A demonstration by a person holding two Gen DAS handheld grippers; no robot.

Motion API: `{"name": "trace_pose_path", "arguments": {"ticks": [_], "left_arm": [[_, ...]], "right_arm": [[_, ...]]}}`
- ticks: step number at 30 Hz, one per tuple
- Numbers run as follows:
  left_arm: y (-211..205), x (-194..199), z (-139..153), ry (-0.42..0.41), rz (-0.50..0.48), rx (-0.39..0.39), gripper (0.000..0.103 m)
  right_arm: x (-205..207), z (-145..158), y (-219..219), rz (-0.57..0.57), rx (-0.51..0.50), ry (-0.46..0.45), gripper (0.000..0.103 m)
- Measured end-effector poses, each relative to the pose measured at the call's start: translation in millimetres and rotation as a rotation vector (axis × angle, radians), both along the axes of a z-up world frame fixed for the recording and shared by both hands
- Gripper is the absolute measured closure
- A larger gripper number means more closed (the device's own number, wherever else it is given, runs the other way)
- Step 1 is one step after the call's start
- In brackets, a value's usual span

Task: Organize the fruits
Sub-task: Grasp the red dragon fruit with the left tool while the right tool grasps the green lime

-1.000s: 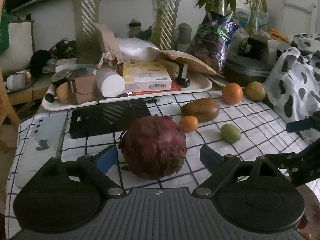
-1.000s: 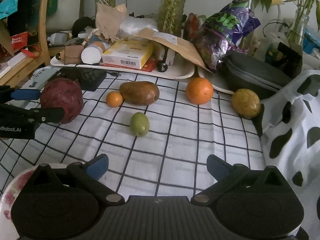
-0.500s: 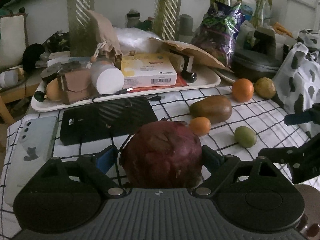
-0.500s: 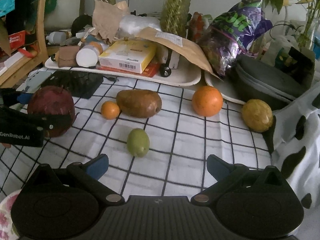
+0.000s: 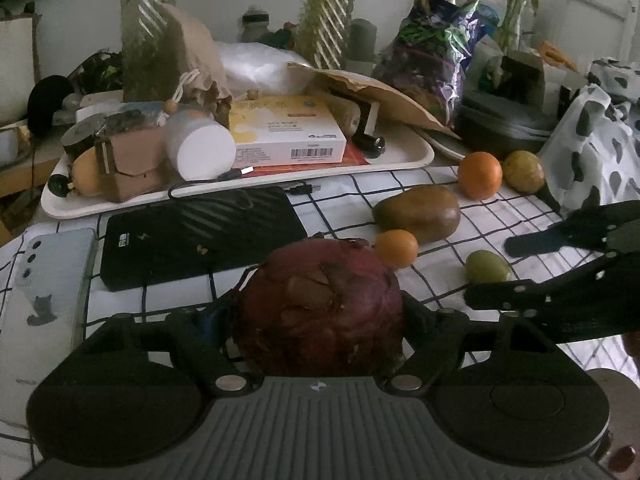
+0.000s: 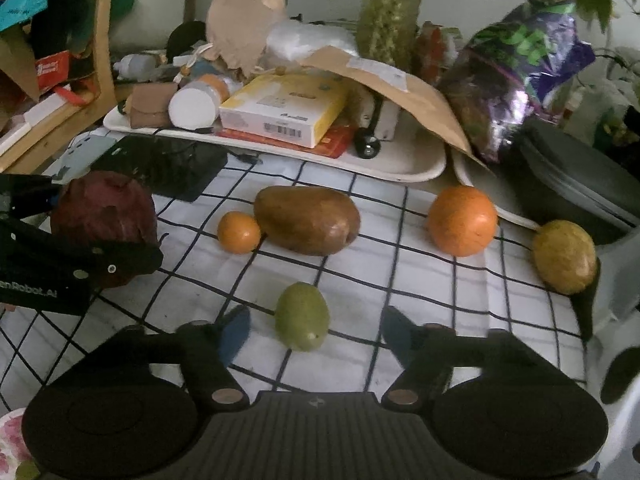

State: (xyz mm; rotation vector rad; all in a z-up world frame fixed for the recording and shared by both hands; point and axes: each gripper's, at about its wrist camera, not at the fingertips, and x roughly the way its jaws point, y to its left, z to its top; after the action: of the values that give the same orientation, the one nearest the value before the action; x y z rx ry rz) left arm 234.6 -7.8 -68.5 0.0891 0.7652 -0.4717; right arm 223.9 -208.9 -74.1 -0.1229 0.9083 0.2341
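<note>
Closing on two fruits at once, the person works both grippers on the checked cloth (image 6: 400, 280). In the left wrist view the left gripper (image 5: 320, 320) has the big dark red fruit (image 5: 320, 304) low in the middle of the frame, between its fingers; its jaws have just been closing and now sit against the fruit's two flanks, so it looks gripped, though the contact itself is half hidden by the fruit's bulk. In the right wrist view the right gripper (image 6: 314, 330) stands at the bottom centre with the small green fruit (image 6: 303, 317) between its blue pads (image 6: 234, 334) — the jaws have just been narrowing, yet a clear gap shows on each side, so nothing is held there.

The step in hand reads as the pick-up stage. For the right side the next move likely calls for finishing the squeeze on the green fruit, squarely, since its egg shape could roll away. For the left, a steady lift seems due.

Further up the right view lie the small orange (image 6: 239, 232), the brown mango-like fruit (image 6: 307, 220) touching it, the large orange (image 6: 462, 220) and, at the right edge, the yellow fruit (image 6: 565, 262) — all untouched. A flowered plate (image 6: 10, 440) peeks in at the lower left corner, perhaps the destination.
</note>
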Motion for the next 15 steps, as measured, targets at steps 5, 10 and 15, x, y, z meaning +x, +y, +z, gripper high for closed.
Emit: {"name": "trace_pose_path", "arguments": {"ticks": [5, 10, 15], "left_arm": [[2.8, 0.7, 0.0, 0.004, 0.004, -0.017, 0.025], [1.9, -2.5, 0.7, -0.017, -0.009, -0.003, 0.029], [0.6, -6.8, 4.1, -0.034, -0.018, 0.008, 0.031]], "right_arm": [[2.2, -2.7, 6.5, 0.042, 0.016, -0.005, 0.073], [0.1, -0.7, 5.8, 0.031, 0.014, -0.007, 0.073], [-4.8, 5.4, 3.4, 0.029, 0.019, -0.019, 0.073]]}}
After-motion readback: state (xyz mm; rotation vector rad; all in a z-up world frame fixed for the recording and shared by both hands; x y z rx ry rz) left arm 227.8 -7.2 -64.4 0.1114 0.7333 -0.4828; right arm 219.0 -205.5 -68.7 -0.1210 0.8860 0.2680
